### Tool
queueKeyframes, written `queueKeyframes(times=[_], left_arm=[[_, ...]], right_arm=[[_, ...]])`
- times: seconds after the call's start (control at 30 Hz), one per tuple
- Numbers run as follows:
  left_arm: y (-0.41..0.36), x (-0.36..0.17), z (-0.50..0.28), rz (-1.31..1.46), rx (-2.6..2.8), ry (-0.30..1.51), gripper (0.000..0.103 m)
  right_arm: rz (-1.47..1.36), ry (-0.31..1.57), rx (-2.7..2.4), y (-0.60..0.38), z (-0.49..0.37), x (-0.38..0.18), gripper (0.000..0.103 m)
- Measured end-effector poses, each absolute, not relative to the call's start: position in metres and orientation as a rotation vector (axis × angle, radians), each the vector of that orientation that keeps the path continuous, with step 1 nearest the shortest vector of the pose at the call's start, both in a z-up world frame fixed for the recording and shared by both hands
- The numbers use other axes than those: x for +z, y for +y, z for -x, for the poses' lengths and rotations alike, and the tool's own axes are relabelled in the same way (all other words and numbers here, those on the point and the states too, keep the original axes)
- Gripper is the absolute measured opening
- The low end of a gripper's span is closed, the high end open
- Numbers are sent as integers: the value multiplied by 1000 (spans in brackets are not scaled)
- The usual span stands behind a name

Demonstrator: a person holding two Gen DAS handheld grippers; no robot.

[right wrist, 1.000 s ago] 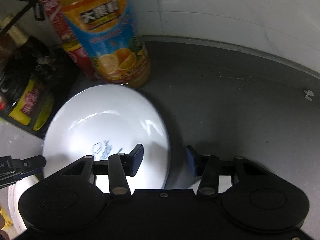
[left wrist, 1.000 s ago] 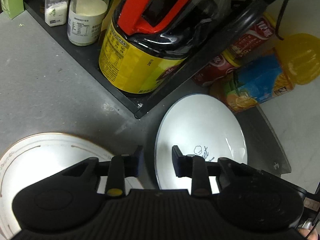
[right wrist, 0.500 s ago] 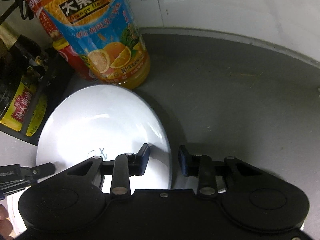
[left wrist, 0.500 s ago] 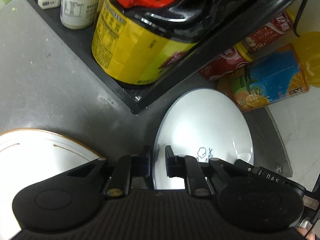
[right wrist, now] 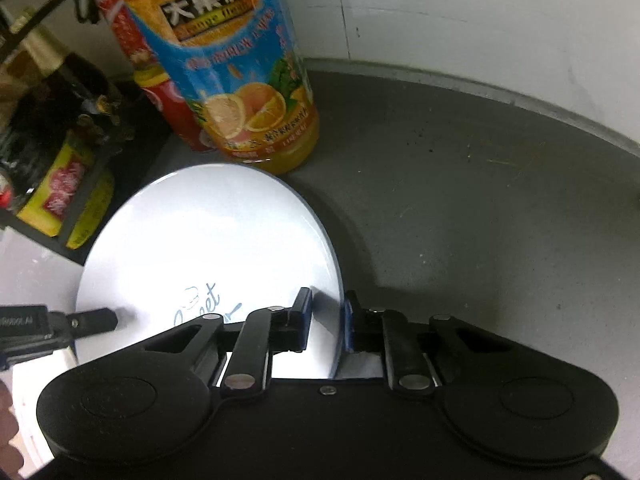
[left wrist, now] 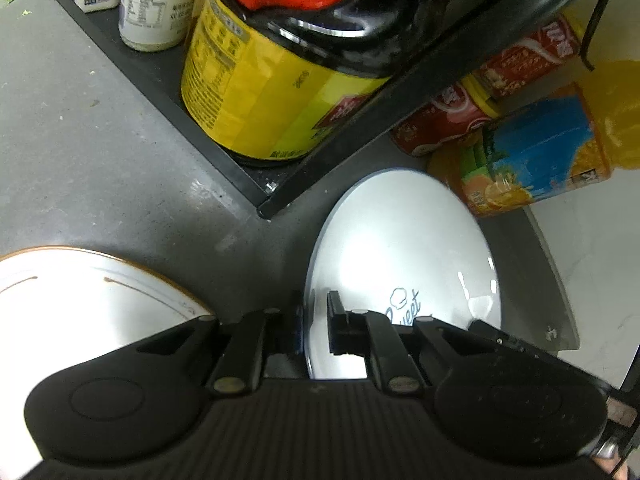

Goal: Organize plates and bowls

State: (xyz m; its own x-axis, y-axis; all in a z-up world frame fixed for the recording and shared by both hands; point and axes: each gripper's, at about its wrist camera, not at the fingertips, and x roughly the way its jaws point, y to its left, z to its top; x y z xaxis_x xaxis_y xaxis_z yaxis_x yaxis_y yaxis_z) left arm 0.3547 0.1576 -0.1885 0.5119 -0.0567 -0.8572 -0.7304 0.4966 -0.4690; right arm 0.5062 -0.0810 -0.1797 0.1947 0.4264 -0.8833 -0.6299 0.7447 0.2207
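A white plate (left wrist: 404, 248) with a thin blue rim and blue script lettering lies on the grey counter. My left gripper (left wrist: 314, 326) is shut on its near left rim. My right gripper (right wrist: 326, 322) is shut on the plate (right wrist: 208, 240) at its right rim; the left gripper's finger (right wrist: 92, 318) shows at the plate's left edge there. A second white plate (left wrist: 80, 296) with a brown rim sits at the lower left, partly hidden behind my left gripper's body.
A black rack (left wrist: 280, 192) holds a yellow-labelled jug (left wrist: 260, 96) and white jars (left wrist: 152, 4) just beyond the plate. An orange juice bottle (right wrist: 240, 80) and red bottles (left wrist: 460, 116) stand against the white wall (right wrist: 480, 12). Bare grey counter (right wrist: 480, 208) extends right.
Both grippers closed their fingers from open onto opposite rims of the blue-rimmed plate and moved slightly nearer the rack and bottles.
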Motion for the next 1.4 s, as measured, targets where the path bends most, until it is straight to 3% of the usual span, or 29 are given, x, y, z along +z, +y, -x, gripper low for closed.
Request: queueKeyframes(times=[0.97,1.4], left_arm=[[169,-123,-282,997,527,828,9],[171,-127,-214,1022,607,841,9]], right_arm=[[-15,1101,978,-126,-462,-127,9],[8,1114,1114,-106,-427,-121,9]])
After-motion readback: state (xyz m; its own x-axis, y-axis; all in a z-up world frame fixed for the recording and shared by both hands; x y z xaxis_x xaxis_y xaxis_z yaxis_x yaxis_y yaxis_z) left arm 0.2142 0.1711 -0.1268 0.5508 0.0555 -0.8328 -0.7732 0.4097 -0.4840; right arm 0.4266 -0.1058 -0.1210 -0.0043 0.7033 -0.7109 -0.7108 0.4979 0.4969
